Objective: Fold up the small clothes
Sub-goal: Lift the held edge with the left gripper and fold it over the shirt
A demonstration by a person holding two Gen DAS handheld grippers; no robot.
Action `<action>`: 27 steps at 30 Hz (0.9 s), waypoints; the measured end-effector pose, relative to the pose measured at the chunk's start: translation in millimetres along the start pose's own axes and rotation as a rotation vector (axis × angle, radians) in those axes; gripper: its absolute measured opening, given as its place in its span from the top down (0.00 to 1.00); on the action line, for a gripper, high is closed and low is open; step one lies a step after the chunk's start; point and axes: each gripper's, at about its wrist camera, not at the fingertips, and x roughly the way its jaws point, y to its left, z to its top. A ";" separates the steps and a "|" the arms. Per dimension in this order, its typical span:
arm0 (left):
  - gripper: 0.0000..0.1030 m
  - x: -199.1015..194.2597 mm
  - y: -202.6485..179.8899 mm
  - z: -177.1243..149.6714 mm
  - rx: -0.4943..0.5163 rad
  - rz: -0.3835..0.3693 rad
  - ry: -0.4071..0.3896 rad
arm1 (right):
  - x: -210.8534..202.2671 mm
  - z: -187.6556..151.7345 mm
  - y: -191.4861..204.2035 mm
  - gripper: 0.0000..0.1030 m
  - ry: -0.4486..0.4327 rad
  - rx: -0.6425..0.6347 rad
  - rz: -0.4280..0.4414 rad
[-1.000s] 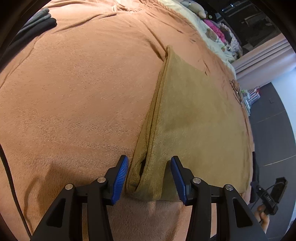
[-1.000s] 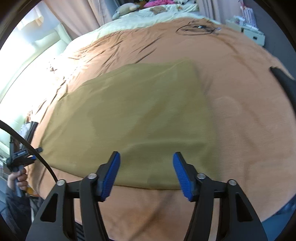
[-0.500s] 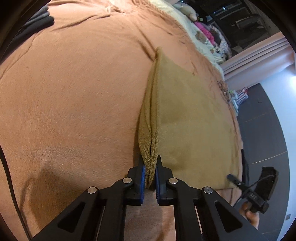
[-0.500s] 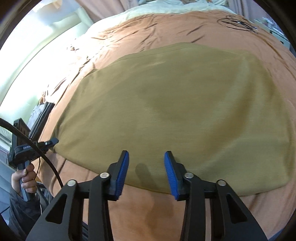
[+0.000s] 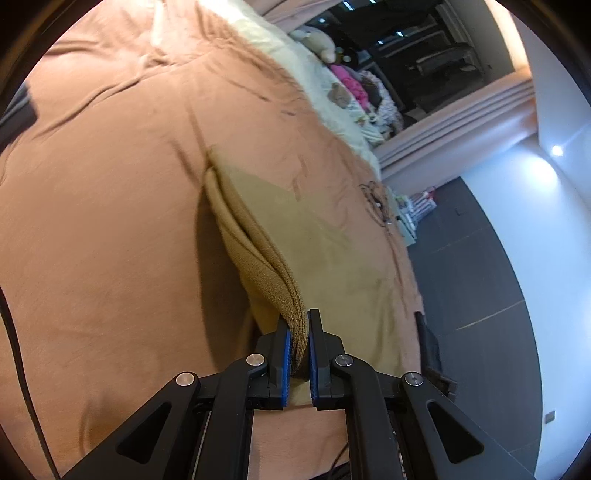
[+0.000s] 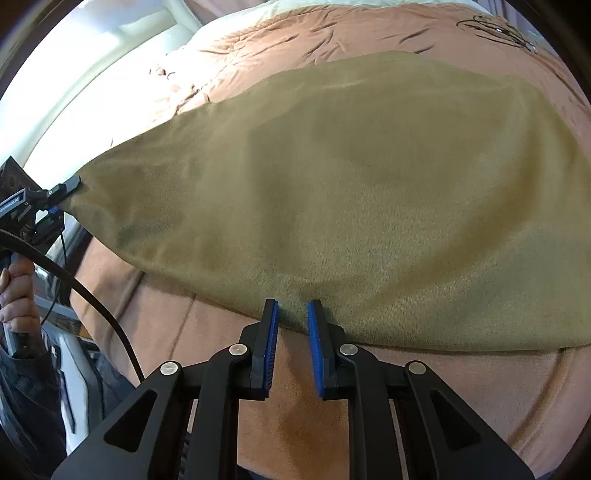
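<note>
An olive-brown garment (image 6: 351,177) lies spread on the orange-brown bed cover (image 5: 110,221). My left gripper (image 5: 298,321) is shut on the garment's near left corner (image 5: 291,299) and holds it above the bed, so that edge rises in a fold. In the right wrist view the left gripper (image 6: 59,192) shows at the far left with the corner pulled taut, a person's hand (image 6: 14,291) below it. My right gripper (image 6: 291,310) stands at the garment's near hem. Its jaws are closing, with a gap still between the blue pads and the hem just at their tips.
Cream bedding with plush toys and a pile of clothes (image 5: 347,85) lies at the far end of the bed. A tangled black cable (image 6: 495,29) rests on the cover beyond the garment. A dark garment (image 5: 14,118) sits at the left edge. Dark floor (image 5: 480,258) runs along the right side.
The left gripper closed on the garment's corner and lifted it off the bed. The right gripper came down to the near hem while its jaws narrowed.
</note>
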 end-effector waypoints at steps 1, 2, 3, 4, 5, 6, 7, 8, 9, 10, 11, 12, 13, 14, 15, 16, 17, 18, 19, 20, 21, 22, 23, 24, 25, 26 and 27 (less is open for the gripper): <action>0.92 -0.3 -5.9 2.2 0.012 -0.004 -0.002 | -2.4 1.8 -0.8 0.88 -0.012 0.004 0.007; 0.92 1.0 -13.2 5.2 0.021 -0.012 -0.004 | -4.8 4.1 -0.9 0.88 -0.028 0.006 0.011; 0.92 2.5 -18.8 7.9 0.026 -0.021 -0.005 | -6.4 6.0 -0.4 0.88 -0.040 0.008 0.015; 0.92 3.5 -25.1 10.7 0.028 -0.033 -0.006 | -7.0 6.5 -1.4 0.88 -0.047 0.010 0.020; 0.93 7.9 -31.3 15.1 0.031 -0.040 -0.007 | -6.4 9.0 -2.5 0.88 -0.053 0.013 0.023; 0.93 9.3 -37.1 17.5 0.037 -0.044 -0.008 | -4.9 10.6 -4.2 0.88 -0.055 0.016 0.023; 0.93 10.2 -40.4 20.0 0.040 -0.046 -0.009 | -2.6 8.1 -5.6 0.88 -0.054 0.020 0.024; 0.93 12.4 -47.3 23.2 0.048 -0.052 -0.011 | -0.8 7.2 -8.5 0.88 -0.050 0.027 0.026; 0.93 13.7 -51.8 25.2 0.052 -0.056 -0.011 | 4.2 6.3 -12.6 0.88 -0.038 0.038 0.028; 0.93 15.2 -57.5 26.7 0.060 -0.060 -0.010 | 9.9 4.4 -13.6 0.88 -0.025 0.049 0.031; 0.93 16.5 -63.9 27.7 0.070 -0.066 -0.009 | 15.8 3.5 -13.0 0.88 -0.009 0.060 0.037; 0.93 18.5 -69.7 28.7 0.079 -0.072 -0.008 | 19.0 0.2 -15.1 0.88 -0.002 0.066 0.045; 0.93 20.8 -75.3 30.4 0.088 -0.078 -0.007 | 19.1 0.2 -15.6 0.88 -0.005 0.063 0.047; 0.93 23.5 -81.0 31.7 0.097 -0.083 -0.004 | 17.9 -0.5 -15.2 0.88 -0.003 0.058 0.050; 0.93 26.0 -84.8 33.5 0.101 -0.088 -0.002 | 16.0 -1.1 -15.1 0.88 0.001 0.059 0.056; 0.93 29.1 -89.7 35.0 0.104 -0.095 0.003 | 15.8 3.0 -16.2 0.88 0.003 0.063 0.062; 0.93 32.1 -96.2 36.2 0.110 -0.102 0.008 | 13.0 4.6 -19.4 0.88 0.004 0.071 0.068; 0.93 34.5 -101.4 36.9 0.116 -0.107 0.011 | 9.6 6.0 -23.4 0.88 -0.001 0.079 0.068; 0.93 37.9 -109.7 38.2 0.129 -0.115 0.015 | 6.6 6.2 -27.0 0.88 -0.008 0.082 0.063; 0.93 40.0 -115.1 38.3 0.138 -0.121 0.018 | 3.2 8.2 -30.3 0.88 -0.016 0.085 0.054; 0.93 42.7 -121.0 38.5 0.147 -0.127 0.022 | -2.7 9.5 -36.1 0.88 -0.028 0.094 0.045; 0.93 46.5 -129.8 38.9 0.159 -0.135 0.027 | -6.5 9.0 -39.1 0.87 -0.034 0.103 0.043; 0.93 49.5 -135.5 38.8 0.169 -0.139 0.031 | -10.7 9.1 -43.9 0.87 -0.040 0.117 0.047; 0.93 52.8 -142.3 38.5 0.180 -0.142 0.035 | -16.5 9.8 -51.7 0.87 -0.050 0.134 0.054; 0.93 57.9 -151.5 37.9 0.196 -0.149 0.042 | -23.0 7.0 -55.4 0.87 -0.059 0.142 0.055; 0.93 61.2 -156.8 37.0 0.204 -0.155 0.049 | -29.3 6.9 -61.8 0.87 -0.073 0.153 0.052; 0.93 64.8 -163.2 35.8 0.213 -0.161 0.055 | -35.5 6.5 -67.0 0.86 -0.087 0.161 0.049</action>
